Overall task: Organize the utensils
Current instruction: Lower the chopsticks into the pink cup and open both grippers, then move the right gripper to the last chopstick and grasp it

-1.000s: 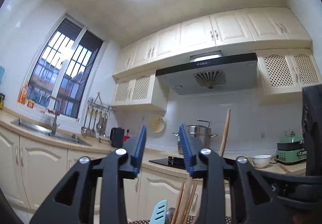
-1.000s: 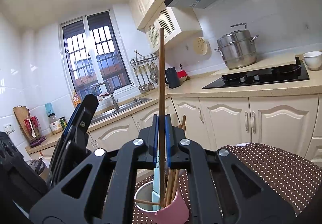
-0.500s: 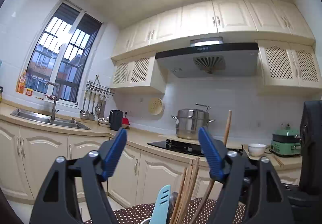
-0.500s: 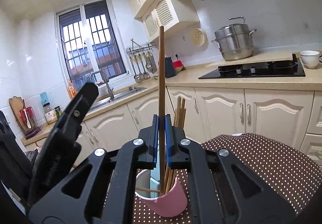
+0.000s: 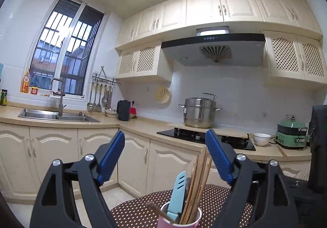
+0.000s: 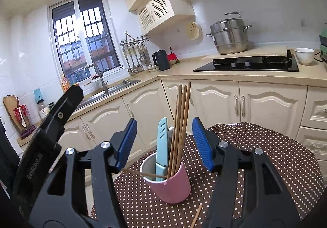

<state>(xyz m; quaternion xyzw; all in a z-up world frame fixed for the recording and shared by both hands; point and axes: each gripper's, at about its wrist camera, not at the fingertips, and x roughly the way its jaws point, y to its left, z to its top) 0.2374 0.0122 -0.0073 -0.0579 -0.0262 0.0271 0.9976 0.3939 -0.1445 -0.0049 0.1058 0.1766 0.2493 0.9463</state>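
Now the right gripper (image 6: 164, 143) is opening, empty: the chopstick it clamped a second ago stands with the others in the pink cup (image 6: 168, 184) at lower centre. Left gripper (image 5: 164, 156) is also opening, empty. One chopstick (image 6: 196, 215) lies on the cloth, undone.

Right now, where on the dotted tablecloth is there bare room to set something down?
The brown polka-dot tablecloth is bare right of the pink cup, out to its edge. It's crowded at the cup, packed with wooden chopsticks, and a loose chopstick lies just in front.
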